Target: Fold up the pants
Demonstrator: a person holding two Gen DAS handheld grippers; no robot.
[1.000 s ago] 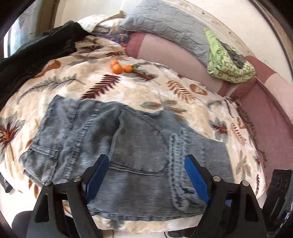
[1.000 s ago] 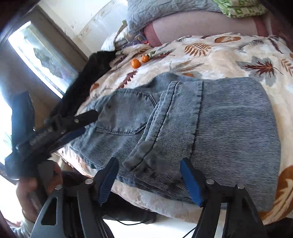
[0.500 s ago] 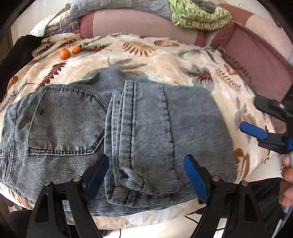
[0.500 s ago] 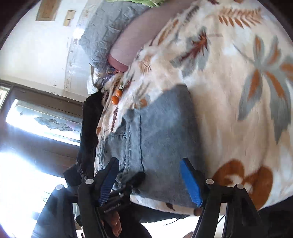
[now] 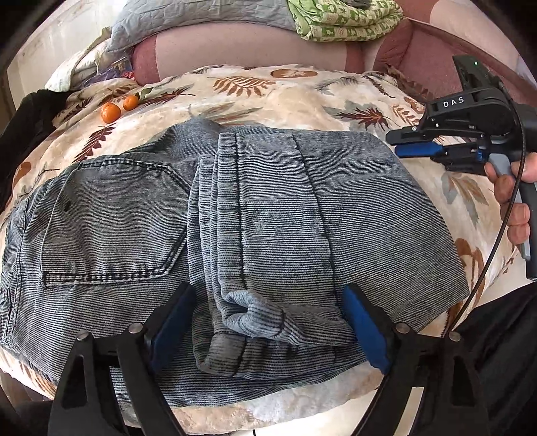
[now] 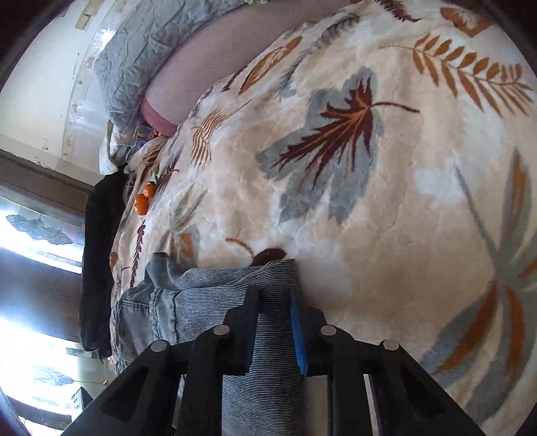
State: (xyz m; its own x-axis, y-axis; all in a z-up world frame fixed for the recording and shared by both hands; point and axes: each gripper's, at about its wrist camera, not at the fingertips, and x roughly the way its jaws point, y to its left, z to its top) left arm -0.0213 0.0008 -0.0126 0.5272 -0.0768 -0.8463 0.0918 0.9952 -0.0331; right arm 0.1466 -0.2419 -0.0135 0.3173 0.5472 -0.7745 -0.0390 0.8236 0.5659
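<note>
The blue-grey corduroy pants [image 5: 235,234] are lying folded on the leaf-patterned blanket [image 5: 285,94] that is covering the bed, with a back pocket facing up on the left half and the legs doubled over on the right, the hem cuffs bunching near the front edge. The left claw [image 5: 265,322] is hovering over that front edge with its blue-padded fingers spread wide and opening, straddling the cuffs without pressing on them. The right claw [image 6: 273,322] is closing on the right-hand edge of the pants, and in its own view a fold of striped fabric is sitting pinched between the two fingers. In the left view a person's hand [image 5: 513,201] is gripping the right claw's handle. Two small oranges [image 5: 115,109] are resting on the blanket well beyond the pants, near a black garment [image 5: 23,134]. A green patterned cloth [image 5: 345,18] is sitting folded at the head of the bed.
</note>
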